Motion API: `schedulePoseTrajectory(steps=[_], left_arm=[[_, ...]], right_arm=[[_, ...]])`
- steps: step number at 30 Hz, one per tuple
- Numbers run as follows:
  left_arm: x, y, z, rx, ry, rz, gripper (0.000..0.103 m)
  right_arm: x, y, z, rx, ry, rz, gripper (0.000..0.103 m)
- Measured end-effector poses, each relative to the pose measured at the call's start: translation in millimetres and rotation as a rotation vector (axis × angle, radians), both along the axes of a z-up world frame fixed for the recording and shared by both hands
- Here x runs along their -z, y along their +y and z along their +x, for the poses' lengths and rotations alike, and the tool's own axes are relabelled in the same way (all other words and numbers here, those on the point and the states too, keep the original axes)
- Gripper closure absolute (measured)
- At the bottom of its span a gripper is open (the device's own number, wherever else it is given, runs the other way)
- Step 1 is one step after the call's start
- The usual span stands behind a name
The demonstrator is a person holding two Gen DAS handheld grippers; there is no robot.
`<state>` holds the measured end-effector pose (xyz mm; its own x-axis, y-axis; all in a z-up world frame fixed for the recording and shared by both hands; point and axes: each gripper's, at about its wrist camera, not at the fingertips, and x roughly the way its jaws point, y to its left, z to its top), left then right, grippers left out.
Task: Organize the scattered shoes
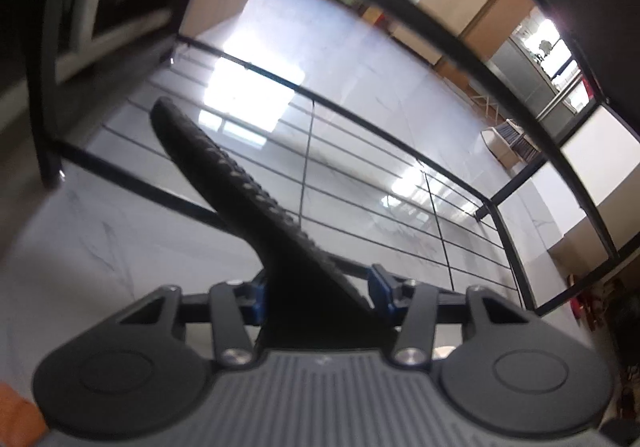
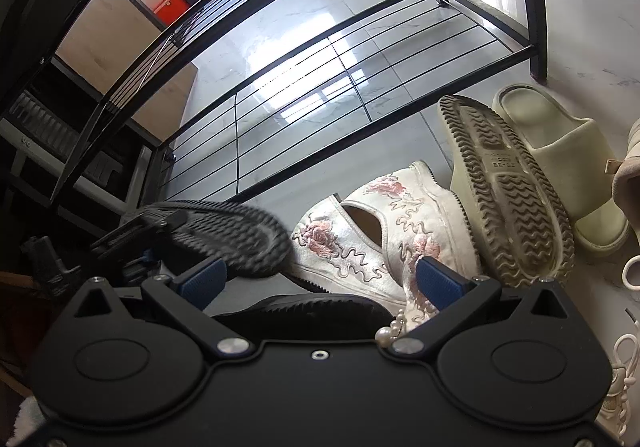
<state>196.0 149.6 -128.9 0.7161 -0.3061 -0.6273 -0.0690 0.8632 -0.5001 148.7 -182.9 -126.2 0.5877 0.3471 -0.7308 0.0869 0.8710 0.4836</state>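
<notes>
My left gripper is shut on a black slipper, held sole-up in front of the black wire shoe rack. The same slipper and the left gripper show at the lower left of the right wrist view. My right gripper is open, hovering over a second black shoe on the floor, with its right finger beside a pair of white embroidered shoes. Two beige slides lie to the right, one sole-up, one upright.
The rack's bottom wire shelf holds nothing. A white laced sneaker lies at the right edge. Cardboard boxes and a red box stand behind the rack. The floor is glossy white tile.
</notes>
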Motion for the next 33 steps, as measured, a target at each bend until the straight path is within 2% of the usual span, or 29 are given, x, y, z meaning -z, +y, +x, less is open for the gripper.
schedulePoseTrajectory(steps=[2,5,11,19,22,26,30,33], left_arm=[[-5.0,6.0,-7.2,-0.012,-0.003,0.006,0.06],[-9.3,15.0,-18.1,-0.035,0.001,0.054,0.06],[-3.9,47.6,-35.8,-0.14,0.038,0.008,0.061],[-12.5,79.0,-59.0,-0.137,0.01,0.054,0.06],[-11.6,93.1,-62.0,-0.136,0.003,-0.029,0.06],[-12.0,96.5,-62.9,-0.153,-0.014,-0.015,0.06],[-6.4,103.5,-66.7,-0.172,-0.042,-0.075,0.06],[-7.4,108.9,-73.0,-0.158,-0.085,-0.117,0.063]], right_arm=[[-0.8,0.1,-1.0,0.003,-0.003,-0.004,0.0],[-2.6,0.0,-3.8,0.008,-0.012,-0.011,0.0],[-10.4,-1.0,-12.7,0.023,-0.033,-0.017,0.0],[-23.8,-2.8,-27.3,0.044,-0.065,-0.018,0.0],[-28.9,-3.4,-32.8,0.052,-0.077,-0.019,0.0],[-35.6,-4.3,-40.1,0.063,-0.093,-0.019,0.0],[-42.3,-5.2,-47.4,0.074,-0.109,-0.02,0.0],[-73.1,-2.6,-72.6,0.074,-0.162,0.081,0.0]])
